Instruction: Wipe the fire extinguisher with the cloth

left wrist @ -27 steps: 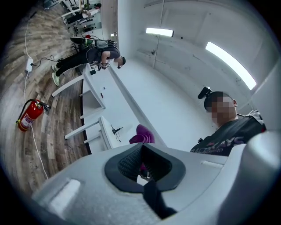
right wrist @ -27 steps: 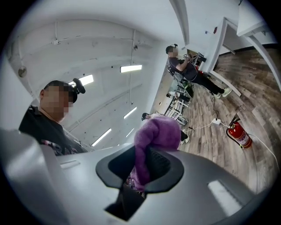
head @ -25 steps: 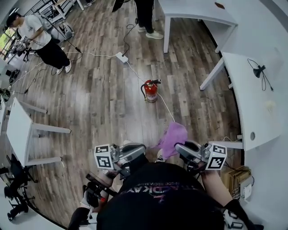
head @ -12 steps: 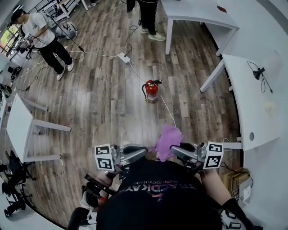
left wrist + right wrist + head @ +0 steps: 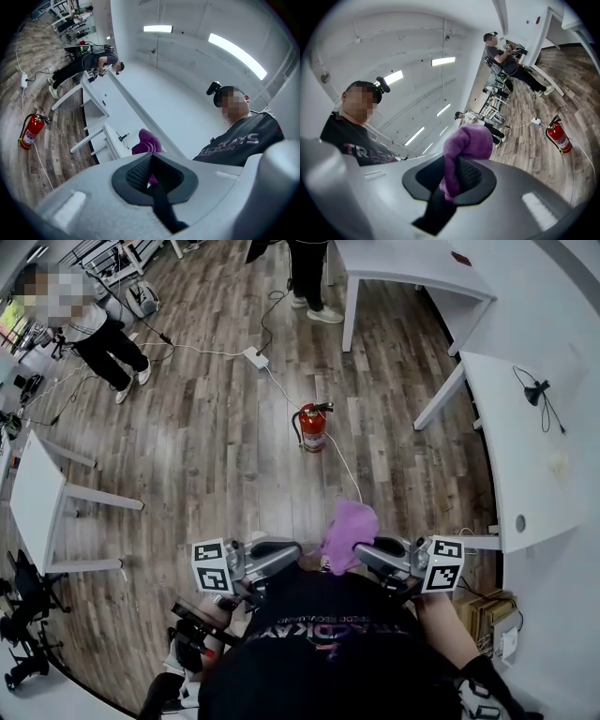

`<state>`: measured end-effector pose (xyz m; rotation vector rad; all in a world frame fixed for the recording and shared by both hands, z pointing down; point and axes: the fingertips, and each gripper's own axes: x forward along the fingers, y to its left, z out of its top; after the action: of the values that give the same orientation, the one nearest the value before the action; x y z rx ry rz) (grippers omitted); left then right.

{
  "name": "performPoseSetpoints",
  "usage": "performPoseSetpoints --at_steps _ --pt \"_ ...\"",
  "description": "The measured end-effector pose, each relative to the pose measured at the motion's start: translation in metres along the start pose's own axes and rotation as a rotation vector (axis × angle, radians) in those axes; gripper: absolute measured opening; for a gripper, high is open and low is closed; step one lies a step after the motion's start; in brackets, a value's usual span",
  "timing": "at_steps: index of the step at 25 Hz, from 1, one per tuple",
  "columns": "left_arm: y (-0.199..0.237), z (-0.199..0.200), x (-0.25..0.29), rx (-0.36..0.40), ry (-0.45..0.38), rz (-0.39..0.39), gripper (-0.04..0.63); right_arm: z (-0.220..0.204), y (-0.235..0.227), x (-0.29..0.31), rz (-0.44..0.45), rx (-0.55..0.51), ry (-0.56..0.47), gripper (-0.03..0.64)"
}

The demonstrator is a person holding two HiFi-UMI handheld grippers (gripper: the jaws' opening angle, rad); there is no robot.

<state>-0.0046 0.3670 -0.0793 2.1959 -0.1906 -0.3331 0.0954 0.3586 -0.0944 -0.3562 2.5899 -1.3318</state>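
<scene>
Risk, tipping: The fire extinguisher point(image 5: 313, 428) stands upright and unsupported on the wooden floor point(image 5: 216, 456). I'd say a hard sideways wipe high on the body could topple it unless my spare side steadies it.
Risk, slipping: My cloth point(image 5: 348, 531) is caught only by a fold, most of it bunched loose above the jaws. Rubbing on that smooth red cylinder could well drag it free.
Risk, snagging: A white cable point(image 5: 342, 460) runs past the base towards me, so I could catch a foot on it going in.
Right hand-held gripper point(image 5: 452, 176): Pinching the purple cloth between its pads, and it looks firm enough for now.
Left hand-held gripper point(image 5: 152, 171): Jaws a little apart and nothing clamped, with its tip just beside the cloth.
Where it lies: The extinguisher is out in the open middle of the floor, straight ahead of both grippers and well apart from them. The white bench point(image 5: 525, 456) is off along the floor's right edge. No contact yet; there's a walk-up and a reach down to come.
</scene>
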Motion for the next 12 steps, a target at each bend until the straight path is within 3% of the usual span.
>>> performPoseSetpoints --at_steps 12 --pt "0.005 -0.0068 0.0072 -0.022 0.026 0.016 -0.003 -0.0048 -0.0025 -0.0059 0.014 0.015 0.01 0.063"
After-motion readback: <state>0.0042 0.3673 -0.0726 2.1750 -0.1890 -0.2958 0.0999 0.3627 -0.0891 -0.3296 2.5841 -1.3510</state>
